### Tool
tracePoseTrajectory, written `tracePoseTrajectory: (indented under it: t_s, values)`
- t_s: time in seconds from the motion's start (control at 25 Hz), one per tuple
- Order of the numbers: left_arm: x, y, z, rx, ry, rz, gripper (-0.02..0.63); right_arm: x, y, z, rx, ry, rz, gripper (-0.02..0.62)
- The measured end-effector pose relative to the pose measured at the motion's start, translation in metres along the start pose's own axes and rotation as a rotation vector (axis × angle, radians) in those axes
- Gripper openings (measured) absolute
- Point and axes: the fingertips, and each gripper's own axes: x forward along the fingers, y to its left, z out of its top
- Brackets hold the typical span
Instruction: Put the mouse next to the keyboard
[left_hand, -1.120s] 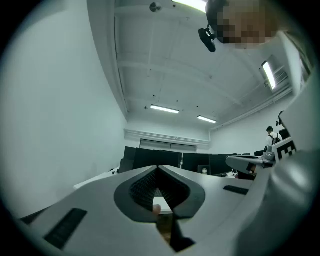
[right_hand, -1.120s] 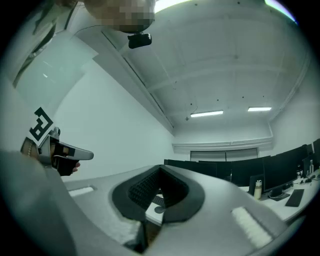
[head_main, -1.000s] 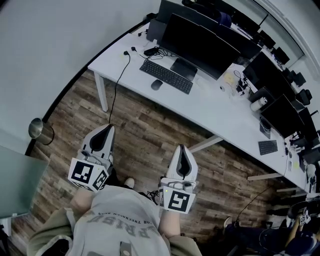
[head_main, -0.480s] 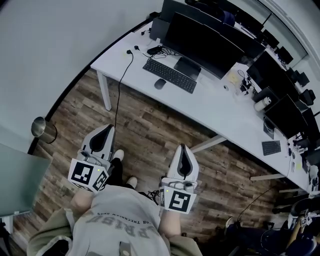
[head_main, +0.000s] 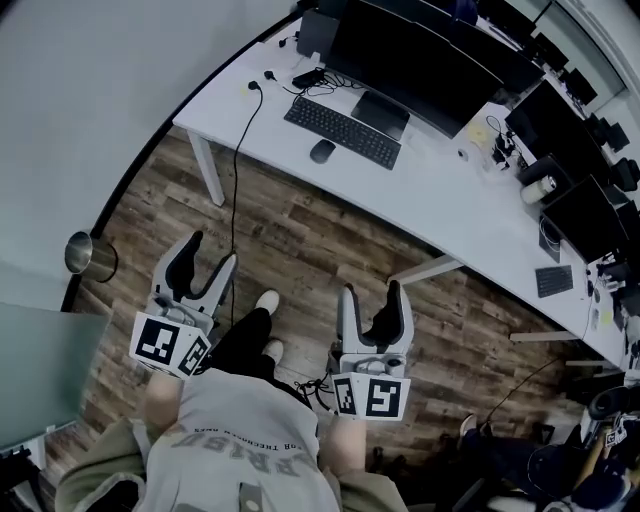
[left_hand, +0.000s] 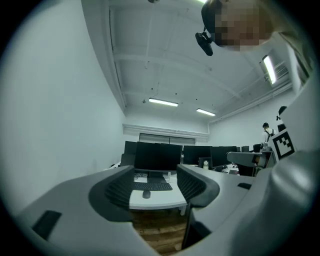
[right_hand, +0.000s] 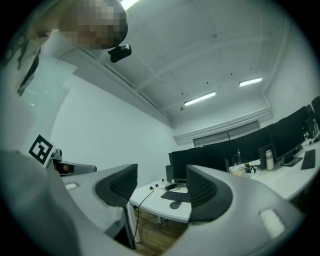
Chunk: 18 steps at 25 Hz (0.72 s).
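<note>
My left claw (head_main: 208, 256) is opening, with nothing in it. The mouse (head_main: 322, 151) sits far off on the desk (head_main: 440, 220), just beside the keyboard (head_main: 342, 132). It looks light, hard and slippy, so I would pinch its two sides. My right claw (head_main: 372, 294) is opening too, empty.

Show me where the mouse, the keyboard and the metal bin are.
mouse (head_main: 322, 151): head view, middle of its top.
keyboard (head_main: 342, 131): head view, middle of the keys.
metal bin (head_main: 84, 256): head view, middle of its opening.
</note>
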Motion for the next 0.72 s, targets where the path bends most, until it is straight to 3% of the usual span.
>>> tracePoseTrajectory:
  t_s: [0.08,0.16,0.4,0.72]
  values:
    - [0.017,0.002,-0.006,-0.001,0.018,-0.029,0.323,0.007,-0.009,-0.004,0.0,0.017,-0.025,0.296]
    - [0.034,0.006,-0.01,0.006,0.038,-0.049,0.359,0.018,-0.017,-0.008,0.003,0.034,-0.043,0.296]
    - [0.083,0.029,-0.017,0.008,0.078,-0.069,0.37,0.064,-0.034,-0.019,0.017,0.061,-0.069,0.296]
    - [0.153,0.077,0.003,-0.014,0.049,-0.08,0.37,0.137,-0.048,-0.015,0.02,0.058,-0.102,0.296]
